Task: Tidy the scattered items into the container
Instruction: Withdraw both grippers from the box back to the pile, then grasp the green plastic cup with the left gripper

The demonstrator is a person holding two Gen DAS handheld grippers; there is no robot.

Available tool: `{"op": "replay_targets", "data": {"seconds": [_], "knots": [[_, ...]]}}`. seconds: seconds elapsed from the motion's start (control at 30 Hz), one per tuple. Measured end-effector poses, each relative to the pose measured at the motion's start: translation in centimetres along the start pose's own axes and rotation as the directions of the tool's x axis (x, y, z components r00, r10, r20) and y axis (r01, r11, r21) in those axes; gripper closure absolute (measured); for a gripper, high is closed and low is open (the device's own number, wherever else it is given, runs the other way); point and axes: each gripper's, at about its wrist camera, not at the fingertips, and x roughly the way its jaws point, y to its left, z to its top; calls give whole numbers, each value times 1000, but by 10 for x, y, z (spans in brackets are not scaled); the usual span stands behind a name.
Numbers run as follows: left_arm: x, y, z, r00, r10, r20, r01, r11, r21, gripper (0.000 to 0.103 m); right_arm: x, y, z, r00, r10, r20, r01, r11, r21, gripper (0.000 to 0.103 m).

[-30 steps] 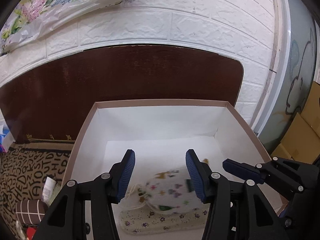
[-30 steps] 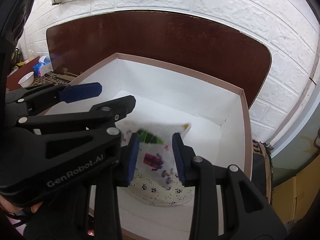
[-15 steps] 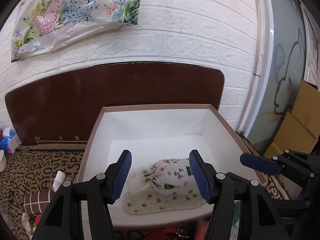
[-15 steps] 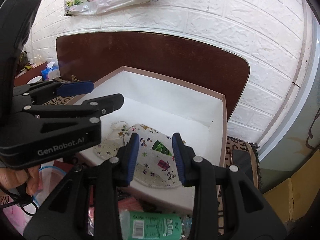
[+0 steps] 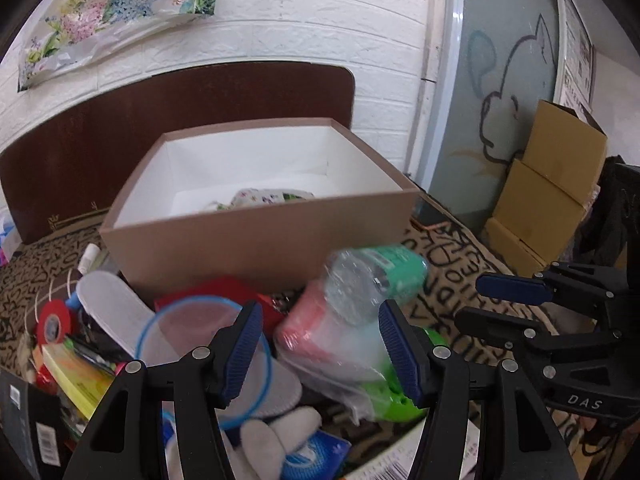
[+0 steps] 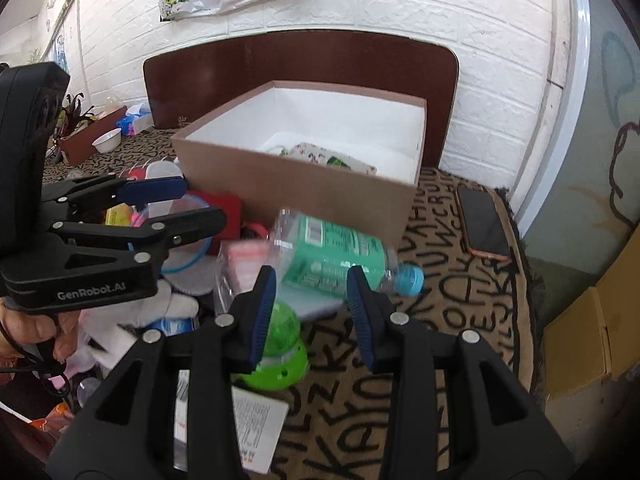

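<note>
While my right wrist camera shows a dark smartphone lying on the letter-patterned rug beside the brown cardboard box with white lining, my left camera shows stacked yellow cartons instead. Both grippers hover level over the clutter in front of the box, side by side. My left gripper has its fingers spread wide, holding nothing; my right gripper is likewise parted and empty. A clear plastic bottle with a green label lies just ahead of it, against the box. Inside the box rests a floral drawstring pouch.
</note>
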Motion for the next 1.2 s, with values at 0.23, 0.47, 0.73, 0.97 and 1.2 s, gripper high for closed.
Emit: {"op": "replay_targets", "data": {"seconds": [0.23, 0.47, 0.73, 0.97, 1.2], "knots": [[15, -33, -18, 997, -48, -56, 51, 997, 53, 40, 0, -8, -44, 997, 34, -67, -30, 997, 64, 52], [21, -41, -8, 996, -65, -61, 68, 997, 47, 32, 3, -6, -57, 995, 63, -71, -59, 997, 47, 50], [50, -54, -3, 989, -69, -132, 72, 997, 13, 32, 22, 0, -61, 991, 114, -76, -111, 993, 32, 50], [64, -50, -5, 983, -90, -158, 80, 994, -67, 37, 41, 4, -59, 989, 125, -81, -121, 991, 56, 48], [70, -49, -6, 981, -95, -167, 79, 992, -97, 55, 52, 3, -54, 984, 167, -63, -161, 982, 100, 51]]}}
